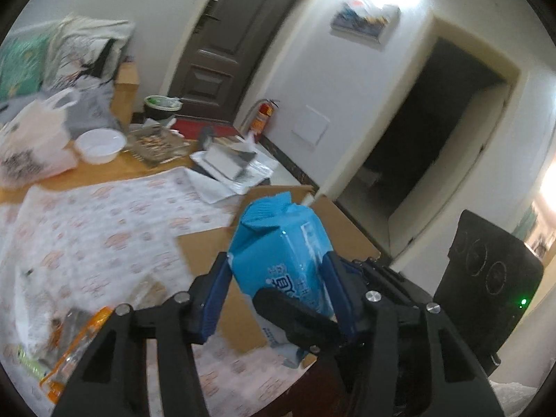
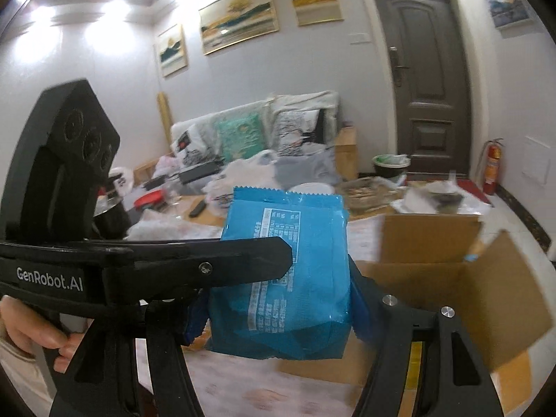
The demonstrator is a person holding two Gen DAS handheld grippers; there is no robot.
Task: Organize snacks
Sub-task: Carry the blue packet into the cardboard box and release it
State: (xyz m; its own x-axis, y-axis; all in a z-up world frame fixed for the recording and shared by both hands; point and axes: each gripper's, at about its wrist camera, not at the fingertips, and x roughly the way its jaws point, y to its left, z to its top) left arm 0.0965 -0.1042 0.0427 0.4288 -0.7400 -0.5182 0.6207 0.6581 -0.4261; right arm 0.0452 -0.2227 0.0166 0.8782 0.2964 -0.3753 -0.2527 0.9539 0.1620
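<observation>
A blue snack packet hangs in the air above an open cardboard box. My left gripper is shut on it, its blue pads pressing the packet's two sides. In the right wrist view the packet shows its printed back, and my right gripper is shut on its lower part. Both grippers seem to hold the same packet. One finger of the left gripper crosses in front of it. One black finger of the right gripper overlaps it in the left wrist view. The box lies to the right.
A table under a patterned cloth carries an orange snack bag, a white bowl, a plastic bag and a glass tray. A fire extinguisher stands by the door. A person's hand grips the left tool.
</observation>
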